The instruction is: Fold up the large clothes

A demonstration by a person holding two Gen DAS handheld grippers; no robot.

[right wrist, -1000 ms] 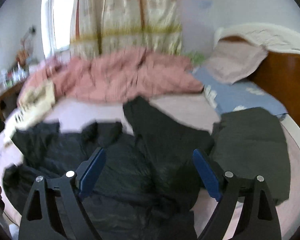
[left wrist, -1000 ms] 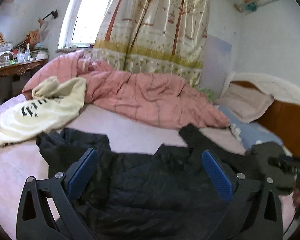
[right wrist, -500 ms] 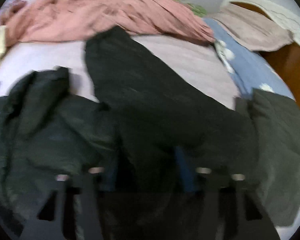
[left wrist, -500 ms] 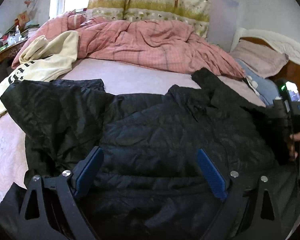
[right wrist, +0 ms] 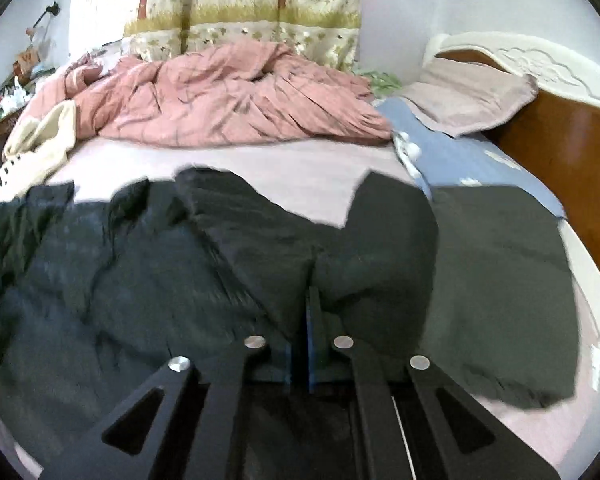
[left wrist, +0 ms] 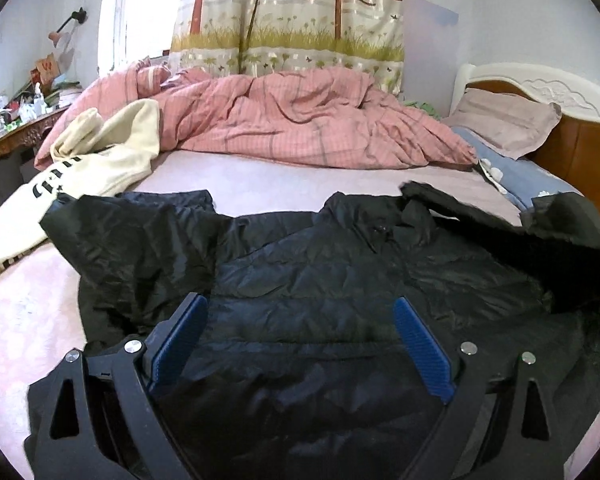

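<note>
Jacket [left wrist: 320, 280] crosswise, collar toward curtain [left wrist: 292, 20]

glossy quilted black jacket [left wrist: 320, 280], wooden headboard [left wrist: 572, 152]

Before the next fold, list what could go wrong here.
1. The right tool is shut on a thin pinch of the jacket; slick fabric may slip out.
2. The left tool hangs open over the jacket, so one-sided lifting could skew the fold.
3. The grey garment lies against the jacket and may drag along.
</note>
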